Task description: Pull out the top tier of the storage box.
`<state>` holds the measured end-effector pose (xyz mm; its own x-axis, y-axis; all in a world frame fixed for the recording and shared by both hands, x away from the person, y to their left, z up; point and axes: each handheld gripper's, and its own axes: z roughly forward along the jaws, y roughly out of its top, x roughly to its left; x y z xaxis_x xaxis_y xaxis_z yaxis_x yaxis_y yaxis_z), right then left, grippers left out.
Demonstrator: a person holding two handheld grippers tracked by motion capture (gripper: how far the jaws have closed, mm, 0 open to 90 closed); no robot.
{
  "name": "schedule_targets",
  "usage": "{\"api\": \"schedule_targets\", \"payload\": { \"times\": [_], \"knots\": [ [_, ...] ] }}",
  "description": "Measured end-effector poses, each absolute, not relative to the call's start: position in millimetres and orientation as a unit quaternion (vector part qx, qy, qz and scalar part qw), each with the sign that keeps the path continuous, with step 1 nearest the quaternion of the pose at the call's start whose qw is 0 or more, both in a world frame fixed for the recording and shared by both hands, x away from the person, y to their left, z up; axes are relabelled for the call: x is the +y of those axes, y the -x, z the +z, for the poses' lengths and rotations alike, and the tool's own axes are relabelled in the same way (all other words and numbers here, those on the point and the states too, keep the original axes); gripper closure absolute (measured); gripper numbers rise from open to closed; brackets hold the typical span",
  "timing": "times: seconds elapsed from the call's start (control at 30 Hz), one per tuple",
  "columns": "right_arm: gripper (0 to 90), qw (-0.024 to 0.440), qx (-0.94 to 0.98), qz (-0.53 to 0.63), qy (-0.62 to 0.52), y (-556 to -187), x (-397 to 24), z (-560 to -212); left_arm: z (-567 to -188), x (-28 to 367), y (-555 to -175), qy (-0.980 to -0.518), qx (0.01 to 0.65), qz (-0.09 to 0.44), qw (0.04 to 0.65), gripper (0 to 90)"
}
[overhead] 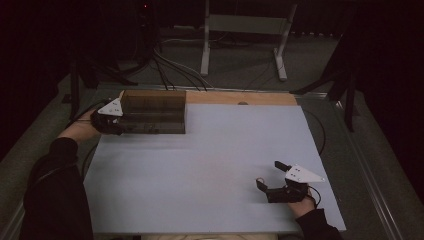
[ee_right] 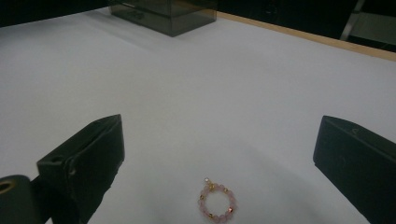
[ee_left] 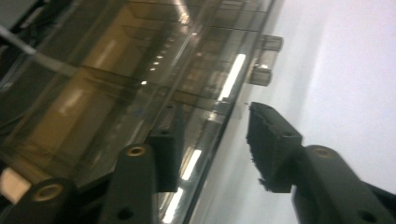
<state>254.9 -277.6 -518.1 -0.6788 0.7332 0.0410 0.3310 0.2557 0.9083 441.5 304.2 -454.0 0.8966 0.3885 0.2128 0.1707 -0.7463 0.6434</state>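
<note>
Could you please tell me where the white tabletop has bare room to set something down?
The middle stretch of the white tabletop lies bare. The far left corner holds the smoky clear plastic box; a pink beaded ring sits before the right tool.

Glossy smoked-plastic box (overhead: pixel 153 111), matt white tabletop (overhead: pixel 210 170)

A pale blue-grey tabletop (overhead: pixel 200 165), edged at the far side by a bare wooden strip (overhead: pixel 240 98), carried a smoky transparent box (overhead: pixel 152 111) at its far left corner. A small pink bead bracelet (ee_right: pixel 217 206) lay on the surface well apart from the box, toward the near right.
</note>
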Motion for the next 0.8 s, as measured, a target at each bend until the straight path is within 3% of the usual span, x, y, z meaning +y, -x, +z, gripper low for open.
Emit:
{"api": "schedule_targets", "payload": {
  "times": [0.33, 0.8],
  "knots": [
    [2.5, 0.201, 0.766, 0.5, -0.349, -254.2, -278.6, -517.9, -458.5, 300.1, -450.3, -0.932, 0.118, 0.145, 0.311, 73.1],
    [2.7, 0.2, 0.766, 0.502, -0.348, -254.3, -279.3, -517.9, -454.8, 299.4, -457.2, -0.944, 0.067, 0.122, 0.3, 79.7]
  ]
}}
